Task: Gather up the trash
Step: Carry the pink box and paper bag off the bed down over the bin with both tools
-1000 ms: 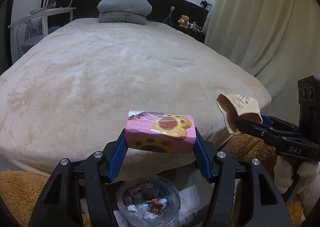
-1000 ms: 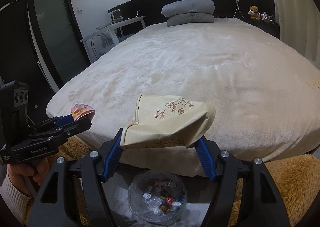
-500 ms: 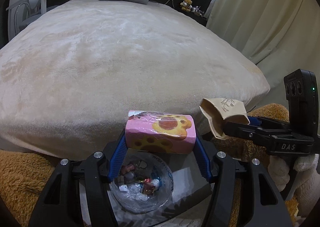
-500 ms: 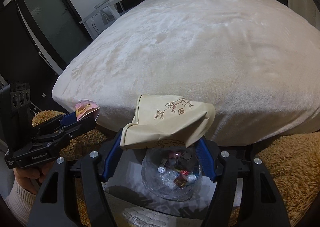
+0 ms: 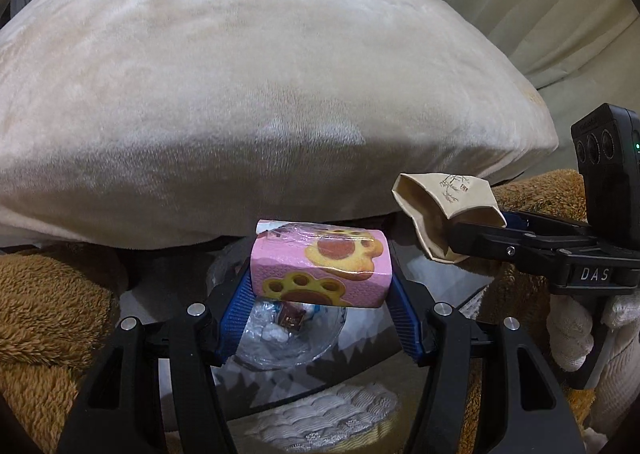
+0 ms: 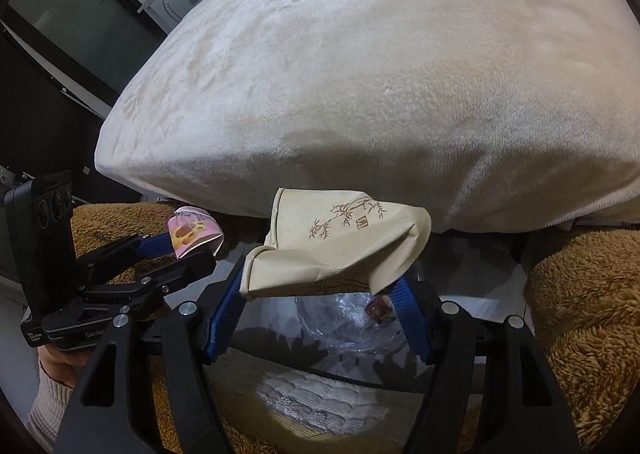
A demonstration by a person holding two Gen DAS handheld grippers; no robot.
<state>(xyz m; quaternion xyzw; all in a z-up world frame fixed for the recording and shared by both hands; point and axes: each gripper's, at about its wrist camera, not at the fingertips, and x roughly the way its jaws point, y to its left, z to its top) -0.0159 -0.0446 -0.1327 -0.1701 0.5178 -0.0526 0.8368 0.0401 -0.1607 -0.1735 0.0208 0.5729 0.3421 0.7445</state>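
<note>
Since a second ago both my views have tipped downward: the pillows and headboard have slid out of the top of the picture, and the clear bag-lined bin (image 5: 288, 338) now sits right under both loads, where before it was low at the frame edge.

My left tongs (image 5: 320, 290) pinch the pink paw-print packet (image 5: 320, 266) across its ends, blue pads pressed on both sides. My right tongs (image 6: 320, 290) pinch the beige paper pack (image 6: 336, 246) with the bamboo print the same way; it sags and creases at the right pad. Both pieces hang in the air above the bin, in front of the edge of the bed (image 5: 260, 93), and neither touches the bin or the other.

I judge the task well on. The two pieces are picked up and brought over the bin, which already holds small wrappers; what is left is to let them drop in. The bed blanket shows no other litter as far as I see, though its far end is out of frame.

Count: two tongs, one per hand; two pieces of trash held, one pink, one beige; one bin. Inside it I can pick out a dark red wrapper (image 6: 380, 308) and some white scraps, but the crinkled plastic hides how many there are. The bin stands on a dark glossy bench (image 6: 452, 368), between brown plush rugs (image 5: 48, 306) on either side.
</note>
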